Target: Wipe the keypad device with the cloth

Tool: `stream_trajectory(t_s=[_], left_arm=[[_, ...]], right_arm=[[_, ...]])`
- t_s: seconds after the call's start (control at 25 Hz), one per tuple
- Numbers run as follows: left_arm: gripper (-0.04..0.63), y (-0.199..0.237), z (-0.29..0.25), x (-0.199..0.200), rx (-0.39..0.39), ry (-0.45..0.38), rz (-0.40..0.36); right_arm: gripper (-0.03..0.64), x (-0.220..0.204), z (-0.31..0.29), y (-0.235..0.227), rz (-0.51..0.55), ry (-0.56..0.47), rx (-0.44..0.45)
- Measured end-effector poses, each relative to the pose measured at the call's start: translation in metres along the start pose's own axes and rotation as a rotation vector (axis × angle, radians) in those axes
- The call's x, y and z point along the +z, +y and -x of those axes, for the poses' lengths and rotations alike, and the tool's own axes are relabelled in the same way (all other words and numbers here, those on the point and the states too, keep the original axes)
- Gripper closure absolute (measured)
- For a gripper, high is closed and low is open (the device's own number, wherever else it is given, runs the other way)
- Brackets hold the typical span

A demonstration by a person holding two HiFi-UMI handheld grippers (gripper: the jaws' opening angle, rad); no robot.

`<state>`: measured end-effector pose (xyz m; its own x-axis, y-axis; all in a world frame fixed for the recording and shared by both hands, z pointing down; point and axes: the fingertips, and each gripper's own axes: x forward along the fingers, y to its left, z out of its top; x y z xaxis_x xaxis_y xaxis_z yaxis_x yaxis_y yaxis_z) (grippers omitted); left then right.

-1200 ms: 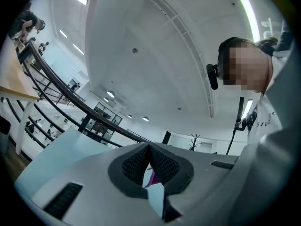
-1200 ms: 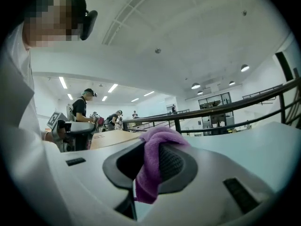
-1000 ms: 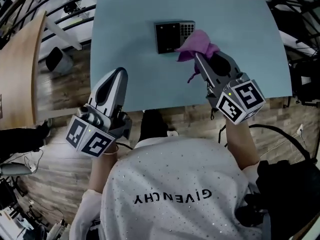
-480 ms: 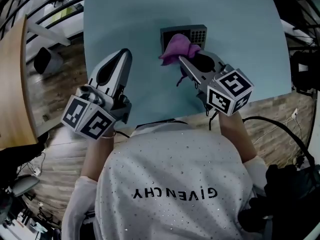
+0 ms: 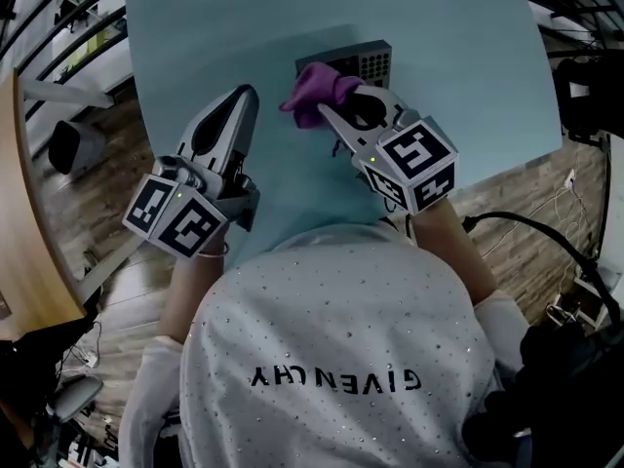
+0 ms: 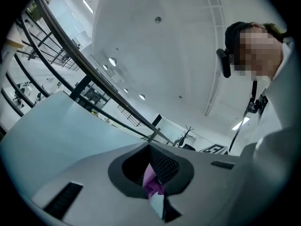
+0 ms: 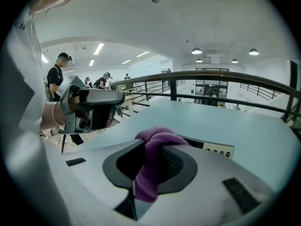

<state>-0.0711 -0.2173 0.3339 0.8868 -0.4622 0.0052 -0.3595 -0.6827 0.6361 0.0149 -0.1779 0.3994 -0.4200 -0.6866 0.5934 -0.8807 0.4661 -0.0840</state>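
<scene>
So the big light-blue table [image 5: 468,57] fills the top of the head view, with wood flooring [image 5: 107,174] off to the left of it. The person in a white speckled shirt [image 5: 331,349] is leaning in from the bottom with a gripper in each hand. The left gripper [image 5: 246,96] is out over the table's left part, well apart from the device and not touching anything. Its jaws are pressed together with nothing clamped, though in its own view a sliver of purple shows through the opening behind the tips. The right gripper [image 5: 327,113] is angled in toward the middle of the table, marker cube toward the person. It's clamped tight on the cloth, and you can see the fabric bunched between the jaws and hanging down in the right gripper view. The keypad device [image 5: 373,61] is a dark flat box lying on the table near its far middle, just past the right gripper's tips. The button grid on its right end is uncovered. The purple cloth [image 5: 314,91] sits wadded on top of the device's left part and spills a bit past its left edge, pinched from the near side.
</scene>
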Motion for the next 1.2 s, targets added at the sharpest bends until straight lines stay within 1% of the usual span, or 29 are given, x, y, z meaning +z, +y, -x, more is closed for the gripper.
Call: stream_trajectory(t_s=[0.16,0.28,0.4,0.6,0.84,1.0,1.12,1.2], left_arm=[[0.595,0.001,-0.010,-0.013,-0.019,0.046,0.009],[0.595,0.002,-0.010,-0.021,-0.015,0.053,0.038],[0.595,0.007,-0.004,-0.027,-0.010,0.064,0.061],[0.595,0.010,-0.004,-0.029,-0.011,0.070,0.063],[0.595,0.008,-0.011,-0.036,-0.011,0.094,0.062],[0.595,0.009,-0.016,-0.040,-0.021,0.097,0.068],[0.595,0.004,-0.019,-0.042,-0.037,0.093,0.079],[0.595,0.007,-0.020,-0.046,-0.012,0.121,0.060]], right_arm=[[0.548,0.007,-0.008,-0.019,0.012,-0.020,-0.052],[0.548,0.010,-0.012,-0.027,-0.008,-0.035,-0.052],[0.548,0.008,-0.010,-0.035,-0.025,-0.045,-0.081],[0.548,-0.002,0.010,-0.066,-0.071,-0.045,-0.191],[0.548,-0.015,0.036,-0.107,-0.098,-0.040,-0.322],[0.548,-0.028,0.045,-0.128,-0.122,-0.038,-0.376],[0.548,-0.043,0.051,-0.142,-0.171,-0.015,-0.419],[0.546,-0.047,0.053,-0.146,-0.200,-0.009,-0.429]])
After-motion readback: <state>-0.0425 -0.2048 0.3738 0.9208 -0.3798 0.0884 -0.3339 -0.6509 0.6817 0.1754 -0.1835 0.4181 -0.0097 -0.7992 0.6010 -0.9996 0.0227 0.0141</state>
